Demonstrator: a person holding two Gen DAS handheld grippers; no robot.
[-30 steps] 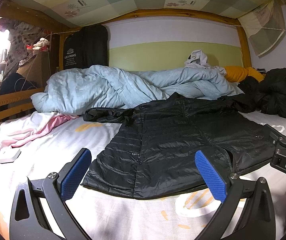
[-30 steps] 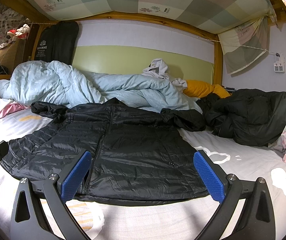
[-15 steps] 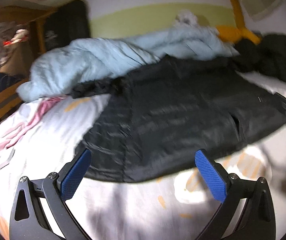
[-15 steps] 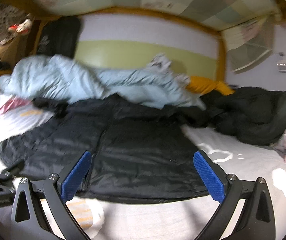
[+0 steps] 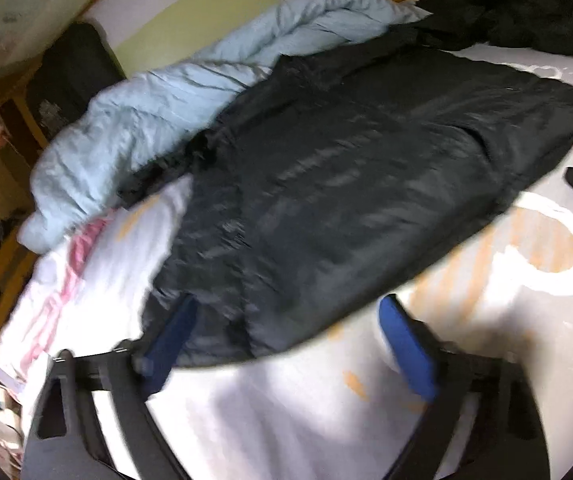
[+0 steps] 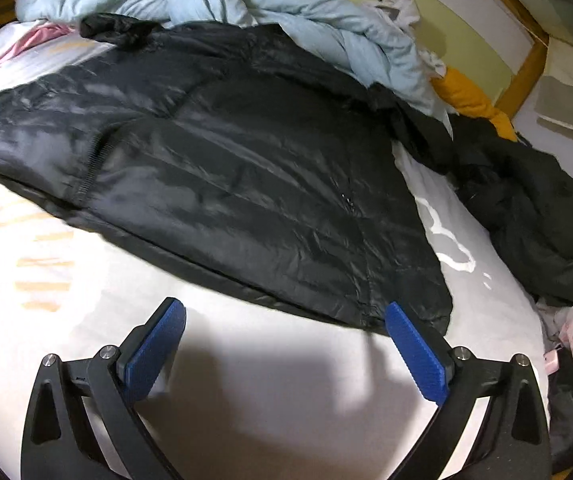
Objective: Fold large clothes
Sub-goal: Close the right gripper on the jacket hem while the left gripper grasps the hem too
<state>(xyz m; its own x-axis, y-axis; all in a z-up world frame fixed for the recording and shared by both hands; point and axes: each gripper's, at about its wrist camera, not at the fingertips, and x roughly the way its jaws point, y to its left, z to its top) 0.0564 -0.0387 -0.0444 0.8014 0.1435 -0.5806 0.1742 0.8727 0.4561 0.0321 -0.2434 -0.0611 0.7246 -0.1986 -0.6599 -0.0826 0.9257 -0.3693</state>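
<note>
A black puffer jacket (image 5: 346, 184) lies spread flat on the white bed sheet (image 5: 286, 420), its hem toward me. My left gripper (image 5: 286, 344) hangs low over the hem's left corner. Its jaws are closing, the hem lies between the blue pads (image 5: 170, 336), and they do not press on it. In the right wrist view the same jacket (image 6: 226, 176) fills the middle. My right gripper (image 6: 284, 356) stands open over bare sheet just short of the hem's right corner, nothing between its fingers. Its far pad tip (image 6: 396, 314) is at the jacket's edge.
A crumpled light blue duvet (image 5: 158, 112) lies behind the jacket. Another dark jacket (image 6: 534, 208) is heaped at the right, beside a yellow pillow (image 6: 470, 100). Pink-and-white bedding (image 5: 78, 248) lies at the left. A wooden bed frame (image 6: 522, 76) and a green wall bound the far side.
Both grippers have sunk and tipped down toward the jacket's hem, each rolling. The left jaws have narrowed around the hem corner. The right jaws stay wide.
</note>
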